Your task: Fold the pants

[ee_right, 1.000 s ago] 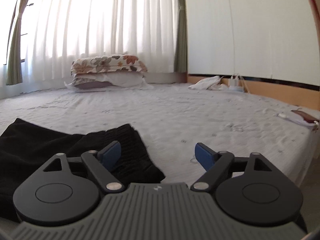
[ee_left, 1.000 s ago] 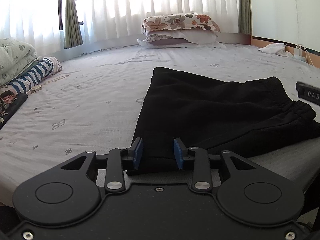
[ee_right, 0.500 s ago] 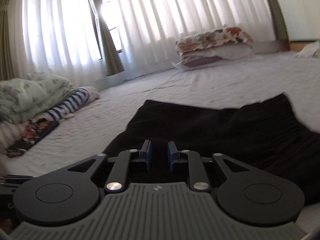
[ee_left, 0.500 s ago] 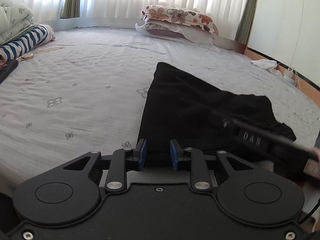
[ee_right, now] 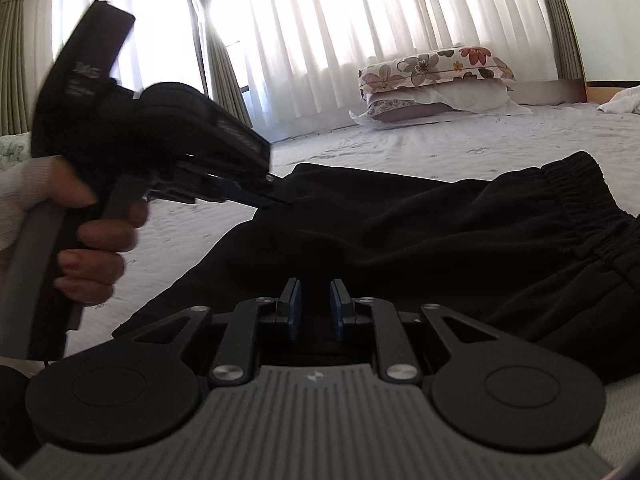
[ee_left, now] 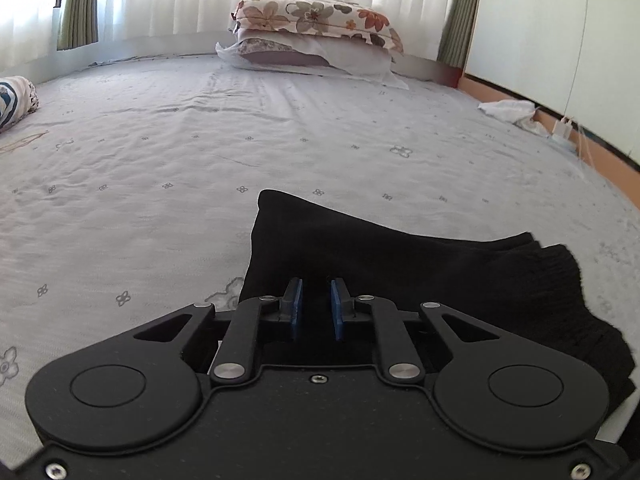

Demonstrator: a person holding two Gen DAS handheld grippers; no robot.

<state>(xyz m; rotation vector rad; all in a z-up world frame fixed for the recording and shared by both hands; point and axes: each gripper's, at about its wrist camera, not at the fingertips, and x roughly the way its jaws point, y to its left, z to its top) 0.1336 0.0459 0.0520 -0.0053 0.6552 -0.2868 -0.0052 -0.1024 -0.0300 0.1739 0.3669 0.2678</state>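
Bed (ee_left: 160,152) bears black pants (ee_left: 400,264), stacked pillows (ee_left: 312,36).

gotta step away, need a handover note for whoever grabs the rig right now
Left gripper: jaws closing on the pants at the end away from the waistband, fabric between them.
Right gripper: jaws opening, pants fabric between them; grip unclear.
Pants: lying on the bed.
Done: they look doubled lengthwise already.
Left: probably the cross fold, then smoothing.
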